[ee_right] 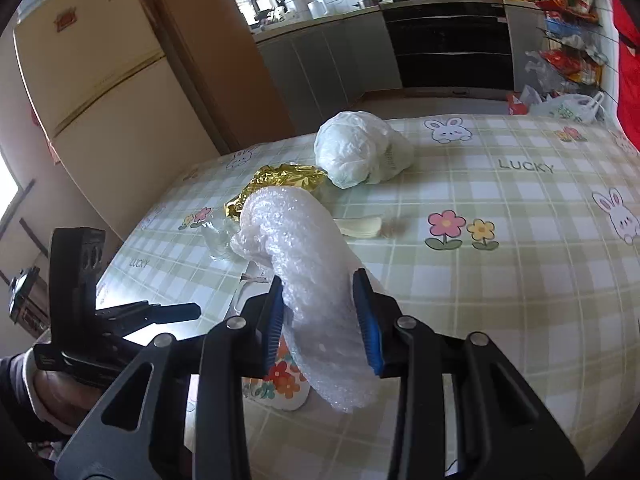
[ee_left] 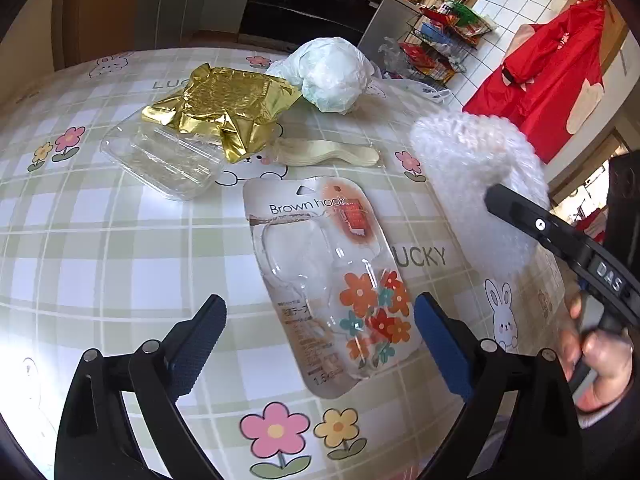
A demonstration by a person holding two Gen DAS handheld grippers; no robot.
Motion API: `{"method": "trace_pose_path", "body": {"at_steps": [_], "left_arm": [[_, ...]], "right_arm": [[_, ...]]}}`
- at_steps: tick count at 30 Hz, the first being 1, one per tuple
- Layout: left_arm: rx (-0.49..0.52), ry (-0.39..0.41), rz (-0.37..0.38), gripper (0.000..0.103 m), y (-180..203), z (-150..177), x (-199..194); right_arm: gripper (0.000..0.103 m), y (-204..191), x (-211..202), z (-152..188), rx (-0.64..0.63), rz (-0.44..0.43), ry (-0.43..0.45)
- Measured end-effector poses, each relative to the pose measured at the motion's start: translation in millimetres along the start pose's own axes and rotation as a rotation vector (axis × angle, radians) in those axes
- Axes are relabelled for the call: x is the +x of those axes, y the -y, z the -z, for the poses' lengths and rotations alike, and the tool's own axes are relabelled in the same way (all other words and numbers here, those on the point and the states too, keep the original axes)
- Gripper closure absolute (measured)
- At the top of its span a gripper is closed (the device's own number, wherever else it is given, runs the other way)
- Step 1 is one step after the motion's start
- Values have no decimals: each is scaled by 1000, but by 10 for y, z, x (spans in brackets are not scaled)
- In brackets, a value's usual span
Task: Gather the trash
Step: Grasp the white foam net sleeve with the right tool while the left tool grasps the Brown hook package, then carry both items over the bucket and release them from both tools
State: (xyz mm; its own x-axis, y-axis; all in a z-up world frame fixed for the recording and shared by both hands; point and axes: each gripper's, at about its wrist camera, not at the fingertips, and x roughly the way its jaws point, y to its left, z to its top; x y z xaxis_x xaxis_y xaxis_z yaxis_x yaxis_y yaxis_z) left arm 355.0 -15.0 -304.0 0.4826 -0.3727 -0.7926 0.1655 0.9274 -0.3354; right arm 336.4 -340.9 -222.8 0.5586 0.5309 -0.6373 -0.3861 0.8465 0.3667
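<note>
My left gripper [ee_left: 320, 304] is open just above the table, its jaws on either side of a "Brown hook" blister pack [ee_left: 320, 280] without touching it. My right gripper [ee_right: 319, 280] is shut on a roll of bubble wrap [ee_right: 304, 248], which it holds up off the table at the right of the left wrist view [ee_left: 480, 168]. Farther back lie a crumpled gold foil wrapper [ee_left: 224, 108], a clear plastic tray [ee_left: 164, 160], a packet of wooden cutlery [ee_left: 332, 154] and a balled white plastic bag [ee_left: 332, 72].
The table wears a green checked cloth [ee_left: 100, 240] with rabbits and flowers. Beyond its far edge are a wire rack of packets [ee_left: 440, 40], a red garment [ee_left: 552, 80], a loose plastic bag [ee_right: 568, 108], a fridge [ee_right: 88, 64] and kitchen cabinets.
</note>
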Motion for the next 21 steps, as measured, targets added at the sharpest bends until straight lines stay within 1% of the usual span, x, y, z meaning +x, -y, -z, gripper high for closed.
{"method": "trace_pose_path", "body": {"at_steps": [3, 6, 10, 13, 15, 18, 21], "left_arm": [[-14, -16, -107, 6, 154, -43, 161], [-49, -28, -122, 6, 230, -85, 282], [-48, -34, -224, 6, 293, -125, 442], [-66, -34, -262, 6, 275, -157, 504], [-52, -29, -282, 23, 275, -174, 491], [-54, -20, -252, 24, 261, -128, 336], [-46, 0, -210, 24, 252, -58, 77]], "right_arm": [[67, 86, -218, 148, 43, 7, 25], [67, 126, -370, 247, 61, 10, 33], [67, 193, -419, 271, 80, 20, 25], [67, 210, -491, 295, 95, 28, 28], [67, 191, -573, 312, 98, 32, 38], [67, 140, -690, 337, 100, 30, 53], [67, 62, -796, 383, 100, 25, 62]]}}
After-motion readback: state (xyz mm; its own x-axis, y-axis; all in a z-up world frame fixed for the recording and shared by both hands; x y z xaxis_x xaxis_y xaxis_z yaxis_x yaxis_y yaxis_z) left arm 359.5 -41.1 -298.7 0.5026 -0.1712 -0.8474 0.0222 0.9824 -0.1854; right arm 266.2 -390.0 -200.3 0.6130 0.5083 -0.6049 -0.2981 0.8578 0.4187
